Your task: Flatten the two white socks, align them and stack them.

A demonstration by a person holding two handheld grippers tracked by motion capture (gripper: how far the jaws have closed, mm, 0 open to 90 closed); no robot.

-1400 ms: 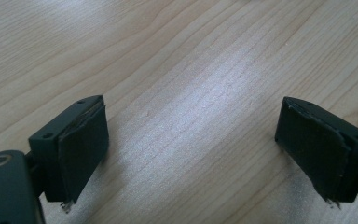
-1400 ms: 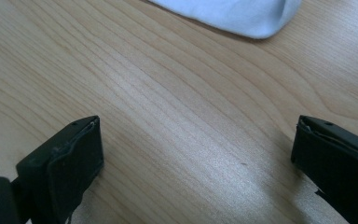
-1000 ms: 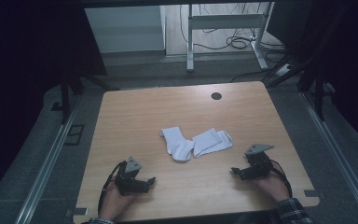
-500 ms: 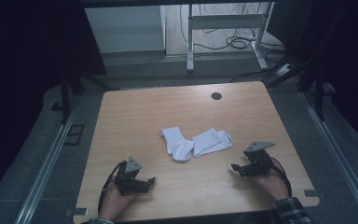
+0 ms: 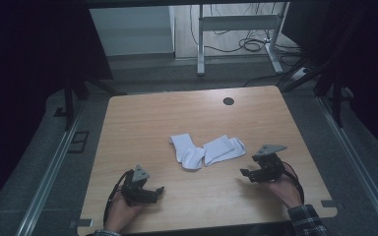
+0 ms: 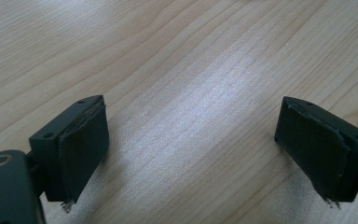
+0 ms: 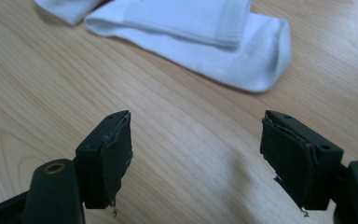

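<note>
Two white socks lie in the middle of the wooden table (image 5: pixel 142 118), the left sock (image 5: pixel 184 147) overlapping the right sock (image 5: pixel 224 149). My left gripper (image 5: pixel 158 191) rests near the front left edge, well short of them, and is open over bare wood (image 6: pixel 193 140). My right gripper (image 5: pixel 243 174) sits at the front right with its jaws turned toward the socks. Its jaws have just been closing, but they stand apart with nothing between them (image 7: pixel 196 149). The nearer sock (image 7: pixel 205 32) lies a little beyond its fingertips, untouched.
A round cable hole (image 5: pixel 228 101) sits near the table's far edge. Beyond the table stand a metal desk frame (image 5: pixel 200 44) and floor cables (image 5: pixel 251 44). Metal rails (image 5: pixel 54 167) run along both sides.
The right gripper has edged slightly toward the socks. The left gripper and both socks have kept still.
</note>
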